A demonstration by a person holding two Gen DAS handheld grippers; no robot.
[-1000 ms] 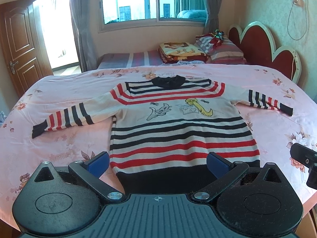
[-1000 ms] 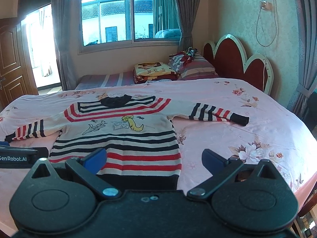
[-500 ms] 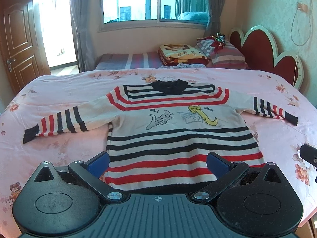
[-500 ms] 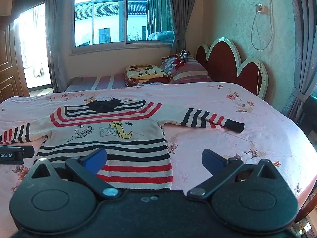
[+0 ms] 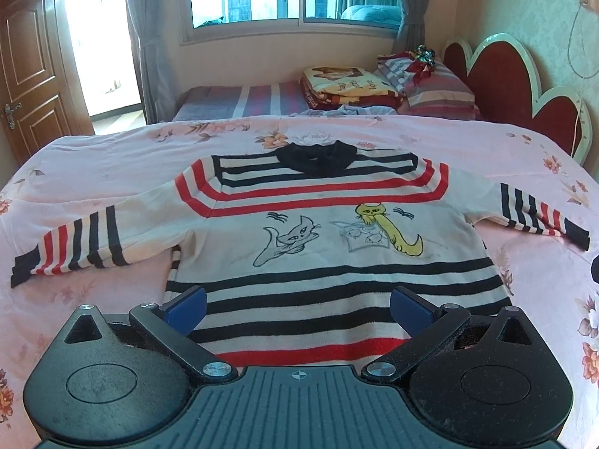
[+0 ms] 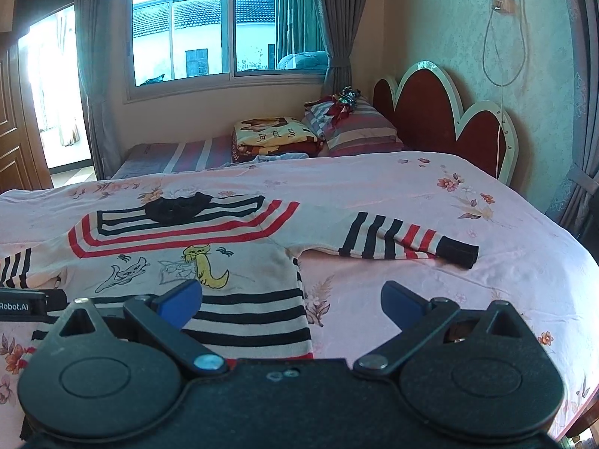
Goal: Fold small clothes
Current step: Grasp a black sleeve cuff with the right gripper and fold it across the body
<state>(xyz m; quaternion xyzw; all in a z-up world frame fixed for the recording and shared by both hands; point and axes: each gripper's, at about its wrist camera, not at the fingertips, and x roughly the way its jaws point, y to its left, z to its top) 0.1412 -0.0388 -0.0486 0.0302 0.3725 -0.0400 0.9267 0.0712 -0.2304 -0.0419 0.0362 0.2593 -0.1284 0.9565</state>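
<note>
A small white sweater (image 5: 322,232) with red and black stripes, a black collar and two cartoon cats lies flat, front up, on the pink floral bedsheet (image 5: 112,164), both sleeves spread out. My left gripper (image 5: 298,308) hovers open above the sweater's lower body with nothing between its blue pads. In the right wrist view the sweater (image 6: 187,247) fills the left half and its right sleeve (image 6: 404,241) reaches toward the middle of the bed. My right gripper (image 6: 292,305) is open over the sweater's right side edge. The hem is hidden behind both gripper bodies.
Folded blankets (image 5: 344,86) and striped pillows (image 5: 434,86) are stacked at the far side by the red headboard (image 5: 524,86). A window and curtains stand behind, a wooden door (image 5: 26,75) at left. Bare pink sheet (image 6: 468,280) lies right of the sweater.
Both grippers have moved forward over the sweater, so it looks larger and its hem has slipped under the gripper bodies. Both stay open; the sweater has not moved.
</note>
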